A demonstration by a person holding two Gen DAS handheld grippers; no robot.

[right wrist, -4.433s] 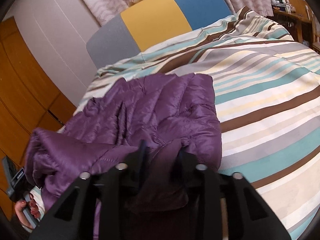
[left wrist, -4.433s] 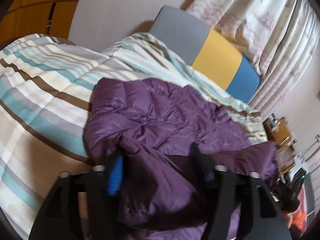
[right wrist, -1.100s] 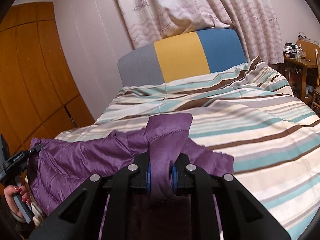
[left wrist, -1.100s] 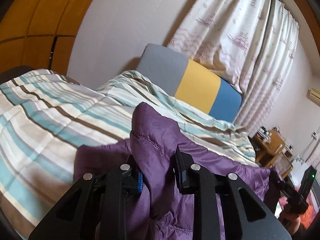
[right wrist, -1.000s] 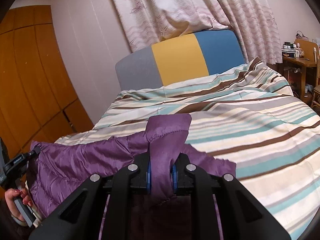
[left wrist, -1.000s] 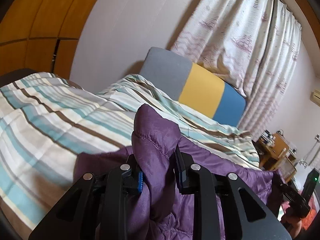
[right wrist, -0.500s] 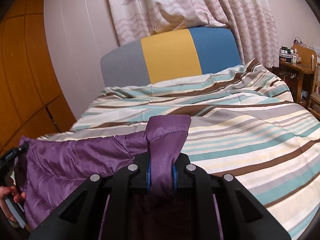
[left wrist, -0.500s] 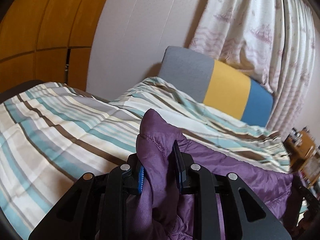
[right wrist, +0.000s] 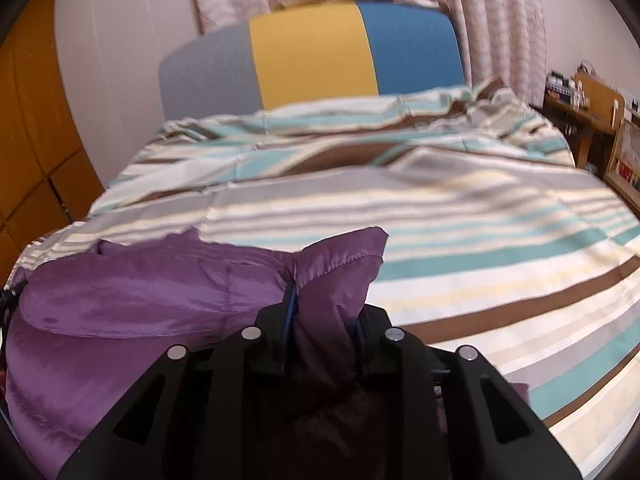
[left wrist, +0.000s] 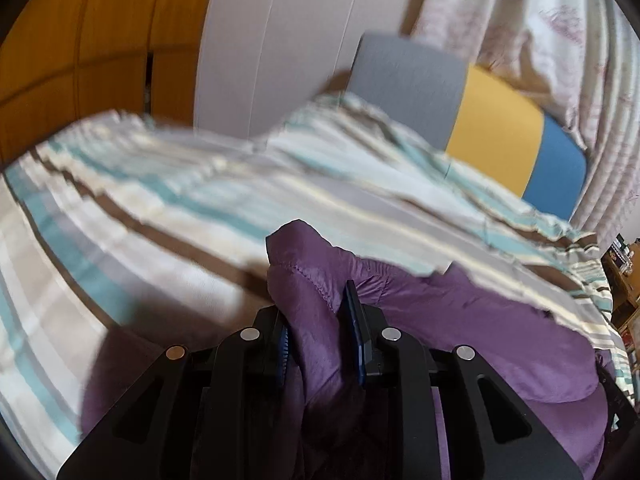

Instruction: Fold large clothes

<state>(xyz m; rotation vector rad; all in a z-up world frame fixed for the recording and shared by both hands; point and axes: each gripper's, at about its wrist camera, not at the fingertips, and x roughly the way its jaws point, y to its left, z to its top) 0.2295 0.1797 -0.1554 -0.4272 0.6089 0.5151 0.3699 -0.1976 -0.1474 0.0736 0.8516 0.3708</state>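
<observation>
The shiny purple quilted puffer jacket (left wrist: 460,320) lies bunched at the near end of the bed with the striped teal, brown and cream duvet (right wrist: 460,240). The left gripper (left wrist: 320,340) is clamped on a jacket corner poking up toward 12 o'clock. The right gripper (right wrist: 324,320) has fabric between its pads, its jaws just easing apart. If that side lets go first, the slippery hem could land crooked. Compared with a second ago, both cameras sit lower, nearer the duvet.
</observation>
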